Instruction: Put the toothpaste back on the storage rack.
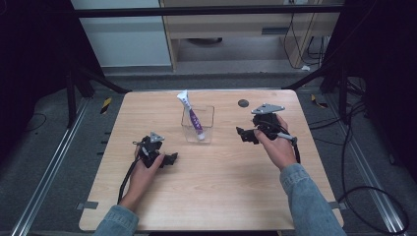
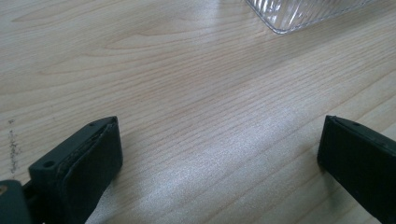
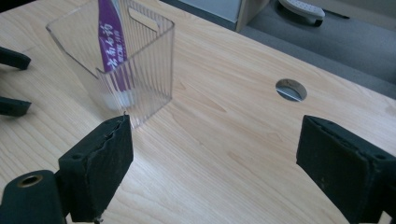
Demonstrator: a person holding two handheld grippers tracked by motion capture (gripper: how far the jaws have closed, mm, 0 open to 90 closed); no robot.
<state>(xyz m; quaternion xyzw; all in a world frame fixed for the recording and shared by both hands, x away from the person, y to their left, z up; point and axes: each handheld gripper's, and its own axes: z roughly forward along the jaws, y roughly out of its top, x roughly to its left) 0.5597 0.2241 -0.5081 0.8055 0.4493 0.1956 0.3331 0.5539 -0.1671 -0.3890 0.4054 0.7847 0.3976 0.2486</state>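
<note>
A light wooden table [image 1: 206,196] is seen from above, framed by dark floor and metal rails on every side. Near the middle of its far half stands a clear ribbed plastic container [image 1: 198,125], square and open at the top. A white and purple tube [image 1: 192,114] is propped inside it, cap end down, leaning so that its flat end juts above the rim toward the far left.

The left gripper [image 1: 169,159] is held low over the table, near and to the left of the container, its jaws pointed toward the right. In the left gripper view its jaws are spread wide with nothing but bare wood between them, and a corner of the container [image 2: 299,14] is seen just ahead.

The right gripper [image 1: 242,133] is held to the right of the container, a clear gap of tabletop apart from it, jaws pointed toward it. In the right gripper view its jaws are wide apart and nothing is gripped; the container [image 3: 135,70] and tube [image 3: 111,39] lie ahead.

A small round hole [image 1: 243,103] is set in the tabletop close to the far edge. The near half of the table is broad and bare, crossed by the forearms alone.
</note>
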